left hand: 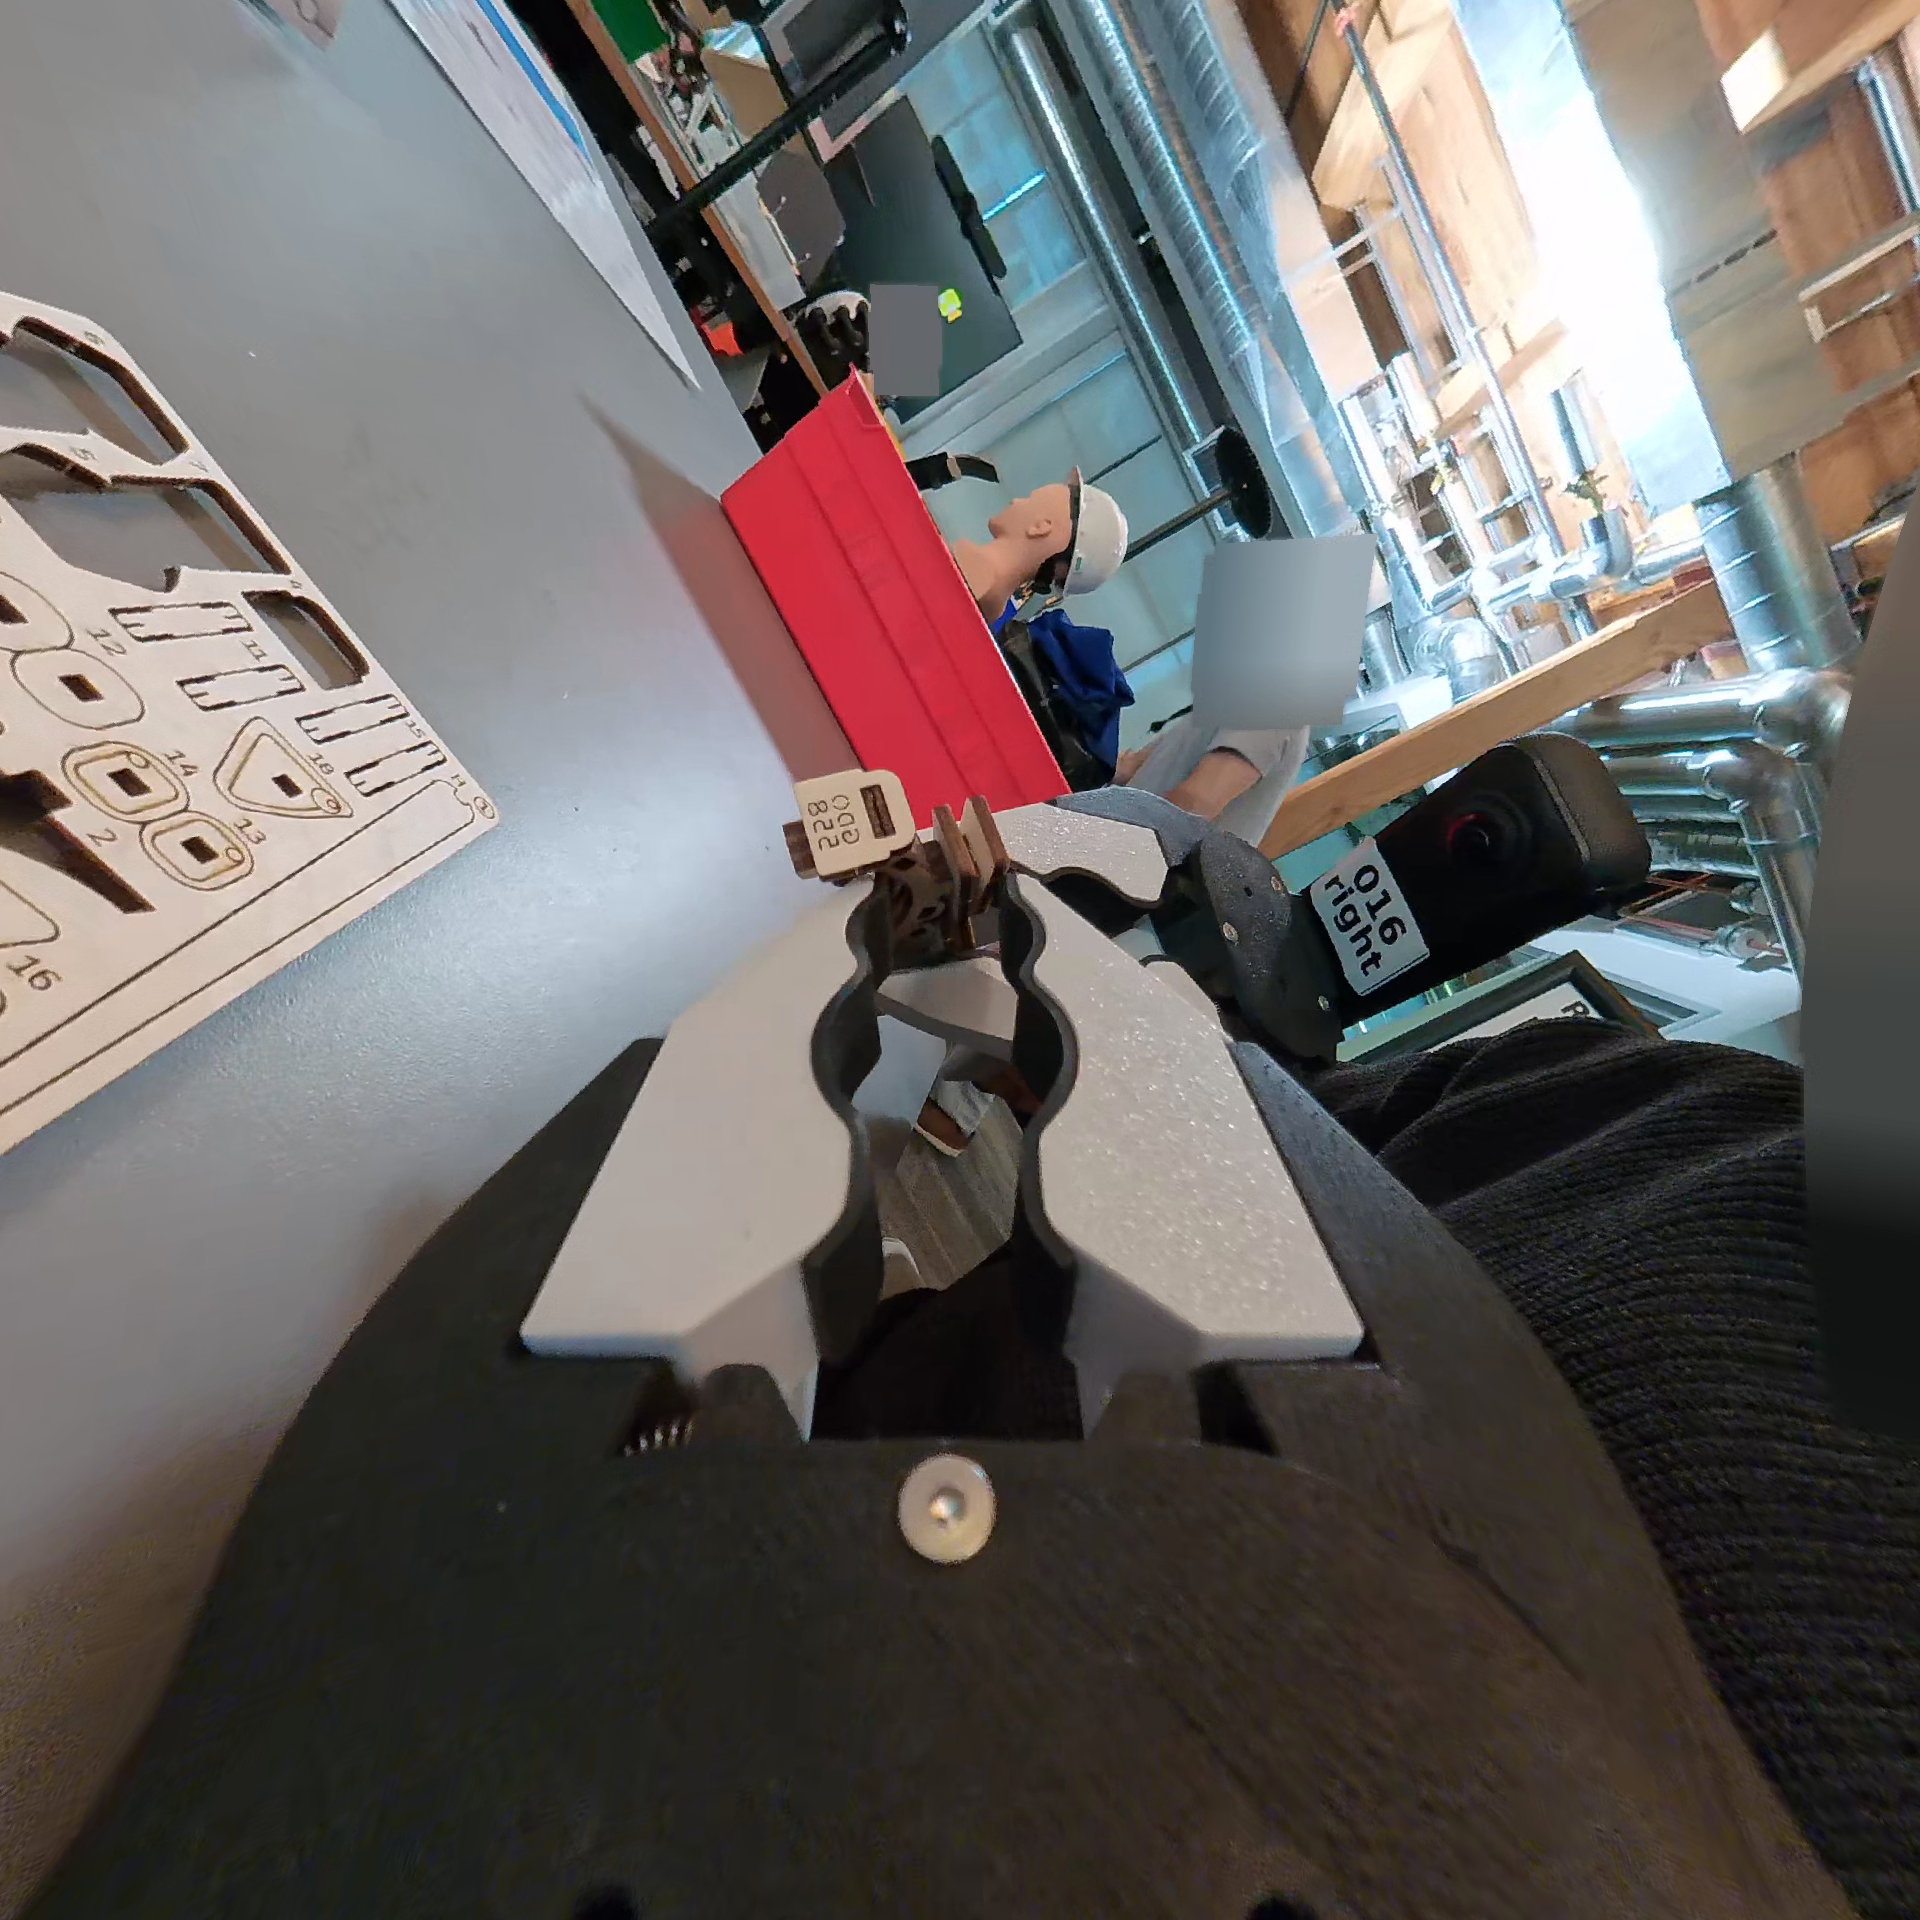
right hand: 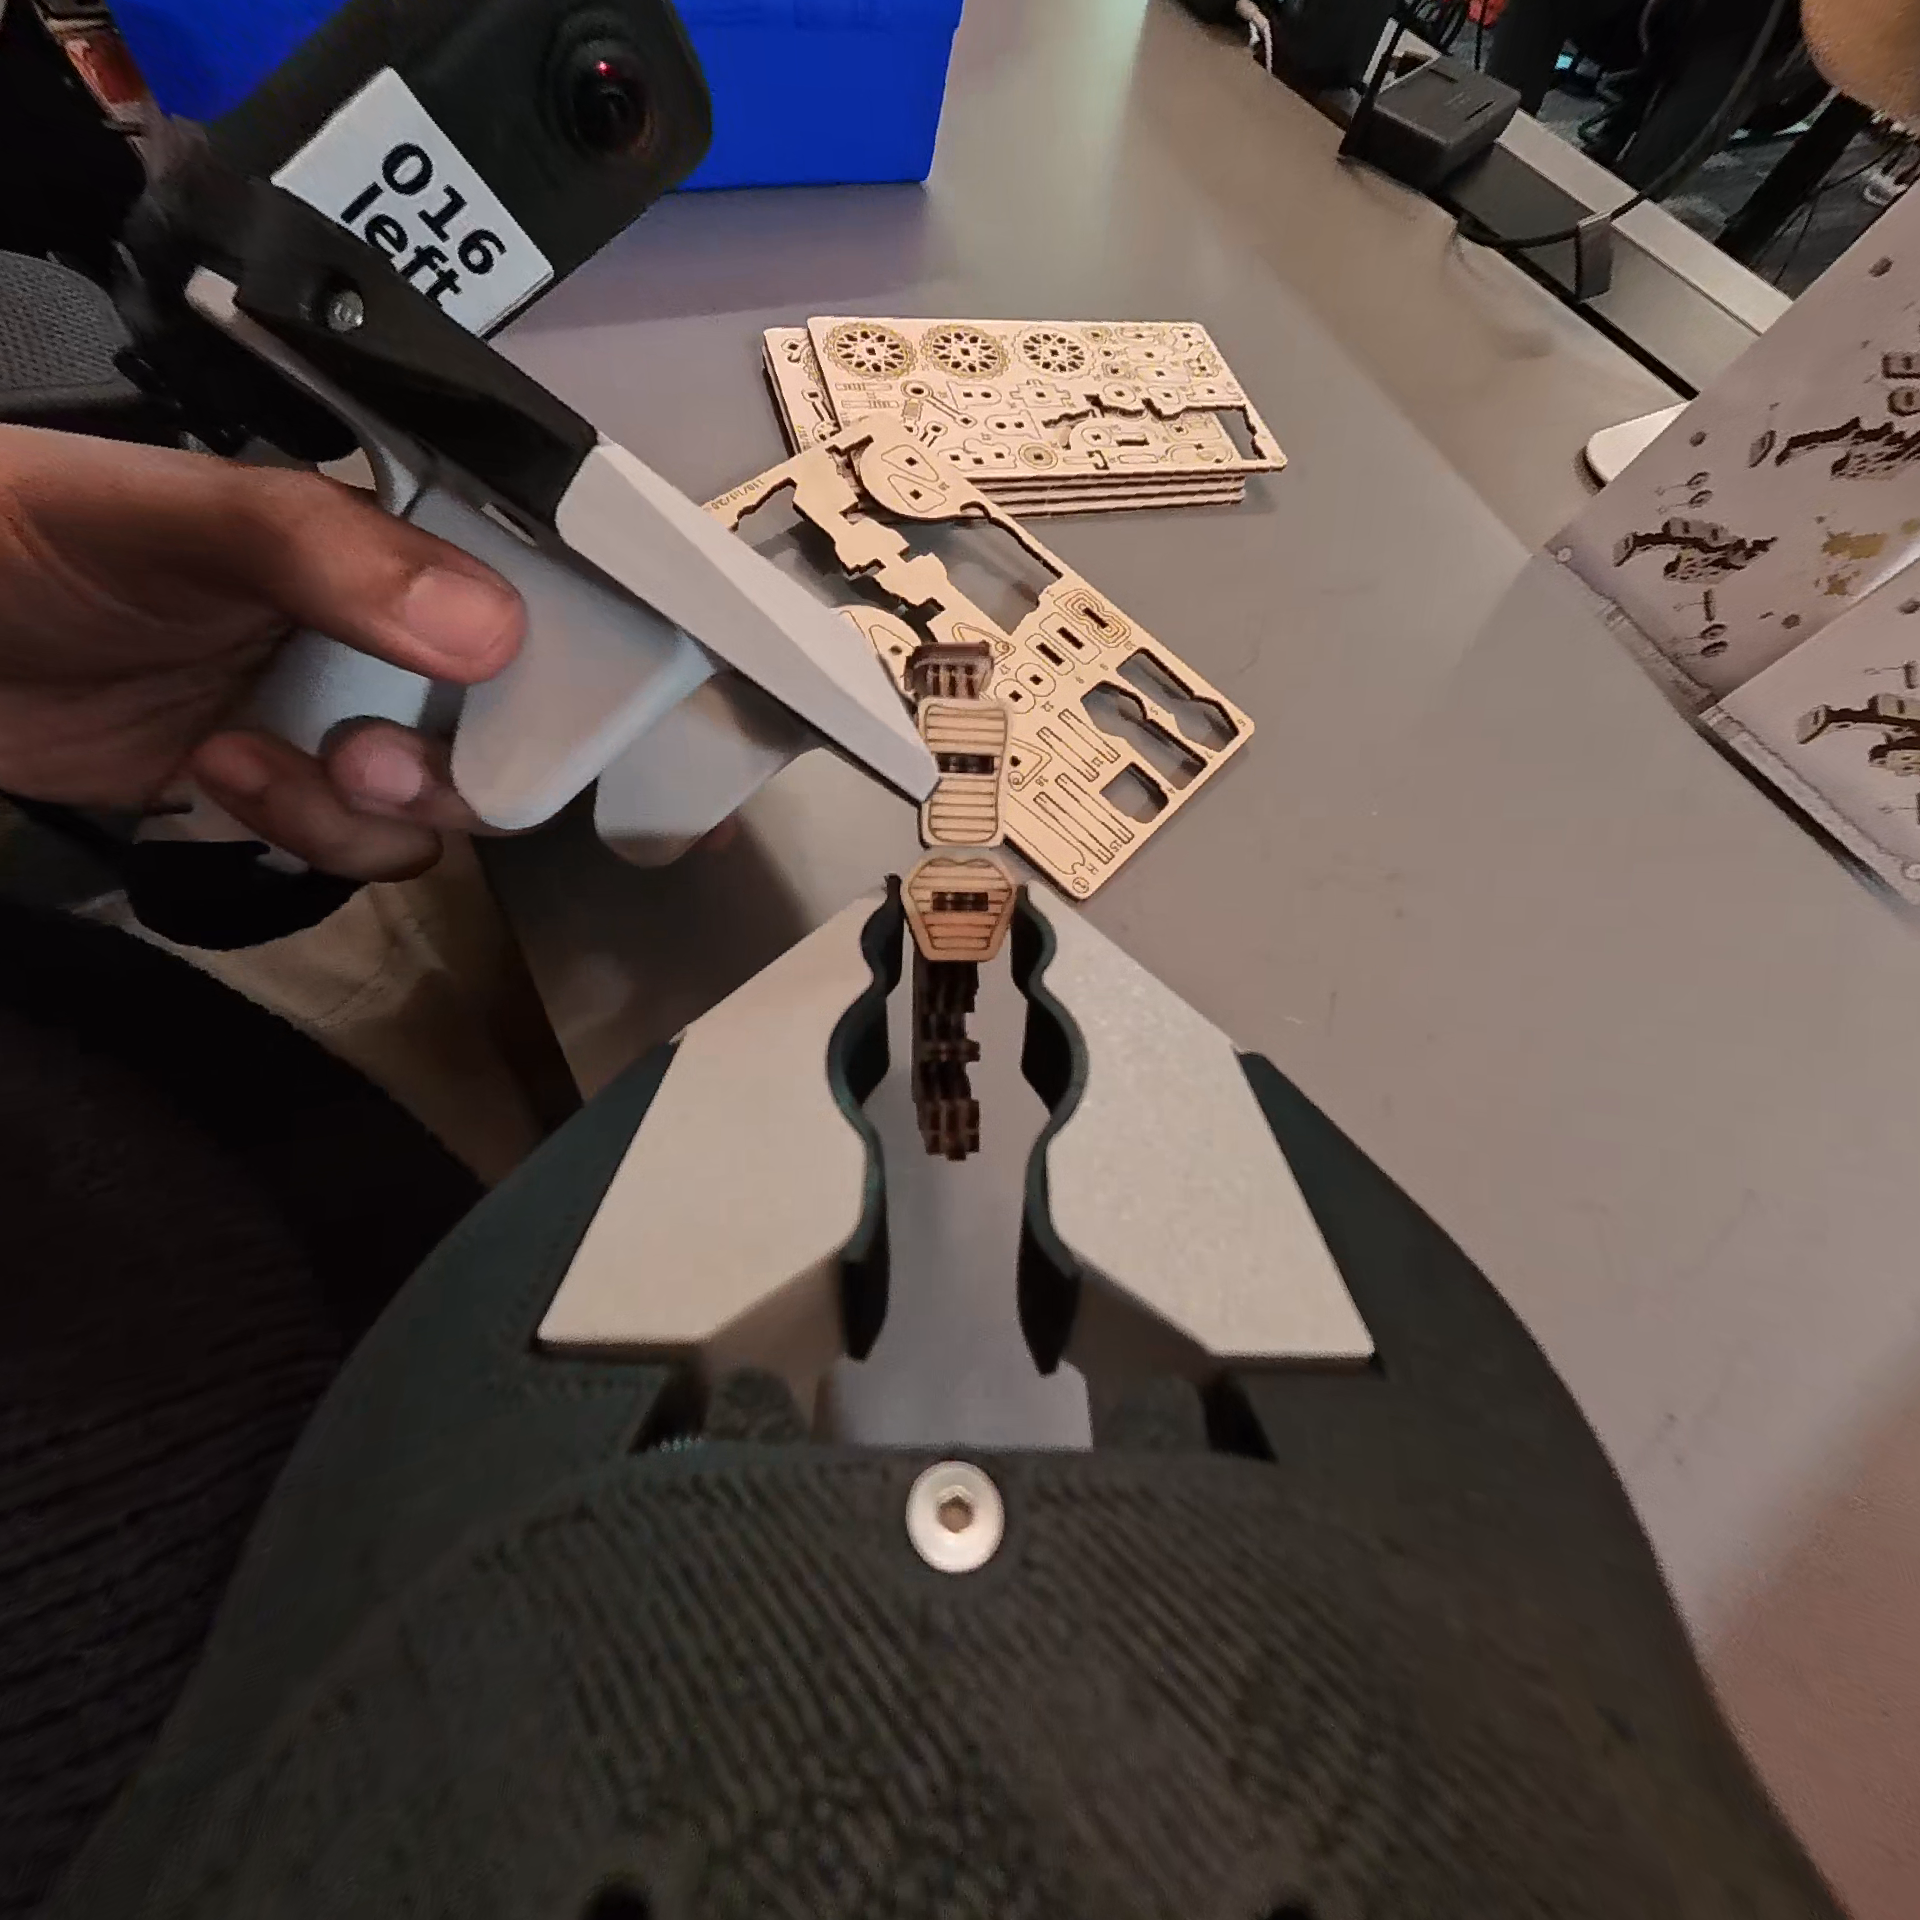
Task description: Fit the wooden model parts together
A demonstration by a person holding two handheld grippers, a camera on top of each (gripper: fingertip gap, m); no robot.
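Note:
A small wooden model (right hand: 961, 769) of dark layered strips with pale slatted plates hangs in the air over the grey table (right hand: 1403, 1039). My right gripper (right hand: 956, 925) is shut on its lower end, where the layered spine (right hand: 943, 1049) runs back between the fingers. My left gripper (right hand: 920, 774) comes in from the left and is clamped on the upper plate. In the left wrist view my left gripper (left hand: 940, 914) is shut on the model (left hand: 914, 862), and a grey finger (left hand: 1091, 852) of the right gripper shows just behind it.
Punched wooden part sheets lie on the table: a stack (right hand: 1039, 416), a loose sheet (right hand: 1091, 727), one beside my left gripper (left hand: 156, 727). Instruction pages (right hand: 1766, 582) lie right. A red bin (left hand: 883, 623), a blue bin (right hand: 831, 83) and a black adapter (right hand: 1455, 114) stand farther off. The stack (right hand: 1039, 416) is about 25 cm from both grippers' fingertips.

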